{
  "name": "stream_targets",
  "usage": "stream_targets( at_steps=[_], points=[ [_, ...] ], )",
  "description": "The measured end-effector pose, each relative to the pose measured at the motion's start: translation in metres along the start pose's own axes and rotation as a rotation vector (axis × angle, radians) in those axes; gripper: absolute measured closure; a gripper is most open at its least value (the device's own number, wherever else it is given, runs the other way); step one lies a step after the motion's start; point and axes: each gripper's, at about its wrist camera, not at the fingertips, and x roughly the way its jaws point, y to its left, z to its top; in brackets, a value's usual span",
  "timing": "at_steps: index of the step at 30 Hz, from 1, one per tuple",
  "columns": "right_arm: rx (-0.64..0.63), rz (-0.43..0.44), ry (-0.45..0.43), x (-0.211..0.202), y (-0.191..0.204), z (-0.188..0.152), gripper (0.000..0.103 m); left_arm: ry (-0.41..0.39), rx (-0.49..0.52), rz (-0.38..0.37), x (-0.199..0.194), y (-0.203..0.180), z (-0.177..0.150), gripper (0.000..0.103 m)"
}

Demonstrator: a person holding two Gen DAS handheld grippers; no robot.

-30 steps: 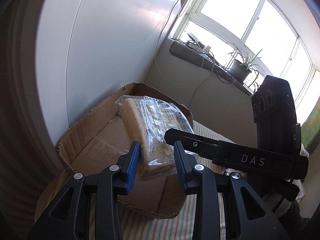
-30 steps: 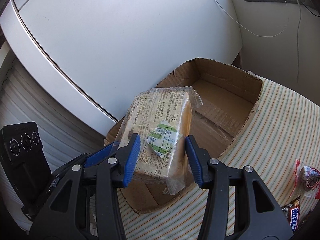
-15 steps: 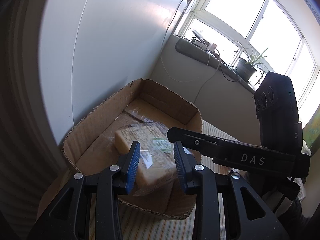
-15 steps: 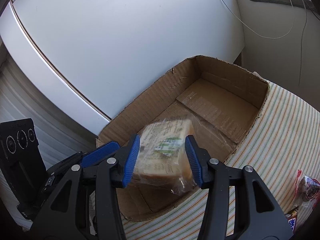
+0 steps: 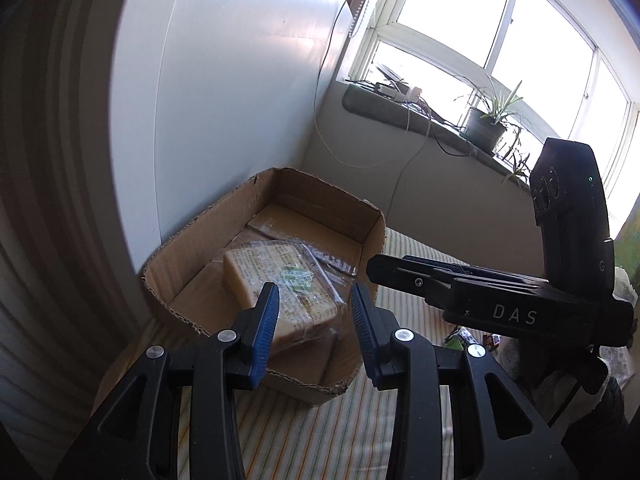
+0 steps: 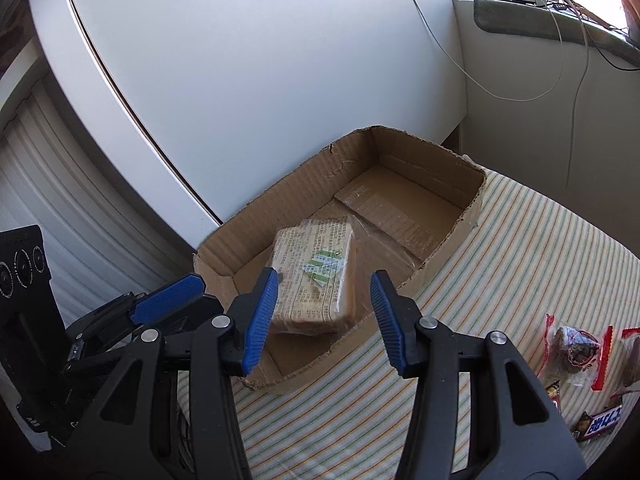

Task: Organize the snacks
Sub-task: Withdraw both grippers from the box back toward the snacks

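A second ago I have the wrapped loaf of bread [image 6: 316, 280] pinched between both grippers, held up over the cardboard box [image 6: 400, 280]. Now it lies flat on the box floor at the near end, label side up, its clear wrapper crinkled out toward the middle of the box. Nothing presses on it any more.

My right gripper [image 6: 324, 312] has just been opening: its blue pads stand apart on either side of the loaf as I see it, with clear gaps, and nothing is caught between them. My left gripper [image 5: 314, 328] has just been opening too, by a smaller amount; its pads also stand free, the loaf showing beyond them, down in the box. So both are released and empty, and both sit a little back and above the near wall of the box.

I judge this item done: the bread is in, resting steadily, and the far half of the box floor is still bare cardboard. What remains is off to my right on the striped cloth [image 6: 500, 260] of the desk: a red-edged packet [image 6: 576, 348] and a chocolate bar [image 6: 600, 424] at the edge of the right view. One of those looks like the next thing to fetch, and there is room for them beyond the loaf.
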Motion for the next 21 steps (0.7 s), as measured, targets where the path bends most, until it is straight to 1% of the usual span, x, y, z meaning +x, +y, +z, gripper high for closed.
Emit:
stream_targets(
  at_steps=[1,3,6,11,15,21],
  points=[
    [-0.008,-0.015,-0.011,-0.007,0.000,-0.003,0.035,-0.003,0.007,0.001,-0.003,-0.004,-0.002,0.066],
    [-0.021,-0.048,-0.039,-0.021,-0.004,-0.010,0.029,-0.010,0.023,0.006,-0.007,-0.012,-0.006,0.058],
    [-0.026,-0.082,-0.060,-0.044,-0.016,-0.025,0.029,-0.006,0.046,0.000,-0.009,-0.023,-0.012,0.058],
    [-0.011,-0.183,-0.089,-0.082,-0.046,-0.056,0.029,0.009,0.077,-0.023,-0.009,-0.044,-0.023,0.058],
    [0.037,-0.242,-0.094,-0.110,-0.076,-0.082,0.029,0.030,0.088,-0.059,-0.004,-0.062,-0.032,0.058],
    [0.109,-0.341,-0.116,-0.150,-0.114,-0.118,0.029,0.089,0.106,-0.115,0.012,-0.091,-0.050,0.058]
  ],
)
